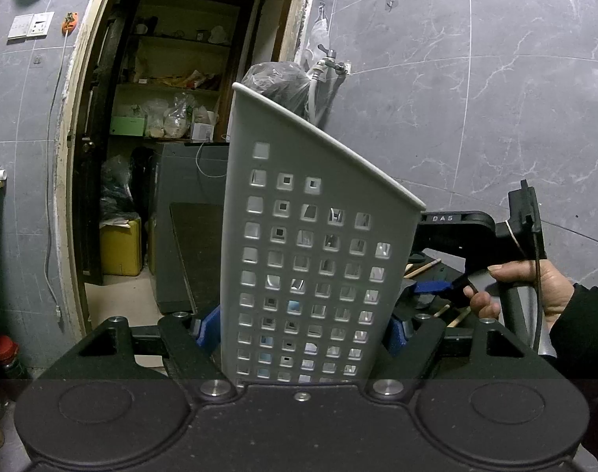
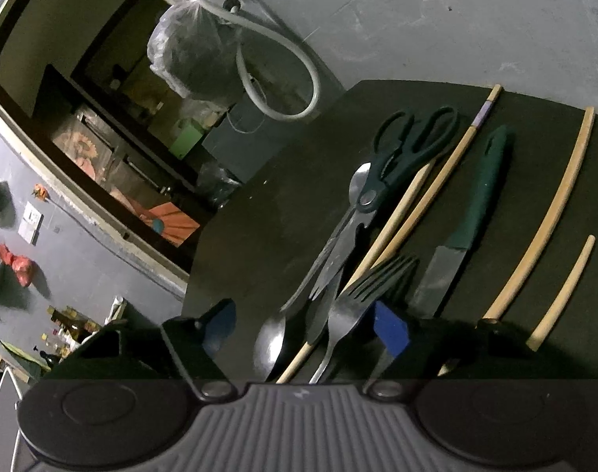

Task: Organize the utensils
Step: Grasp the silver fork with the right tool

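Observation:
My left gripper (image 1: 303,334) is shut on a grey perforated utensil holder (image 1: 314,244) and holds it upright, its slanted rim facing up. In the right wrist view, my right gripper (image 2: 307,330) is open just above a metal fork (image 2: 354,303) and a metal spoon (image 2: 275,338) that lie between its fingers. Black-handled scissors (image 2: 381,188), a green-handled knife (image 2: 472,216) and several wooden chopsticks (image 2: 425,204) lie on the dark table (image 2: 275,216). The right gripper also shows in the left wrist view (image 1: 448,287), held by a hand beside the holder.
A grey tiled wall (image 1: 476,98) stands behind the table. A tap with a white hose (image 2: 283,78) and a hanging plastic bag (image 2: 189,51) are at the wall. An open doorway (image 1: 181,118) leads to cluttered shelves.

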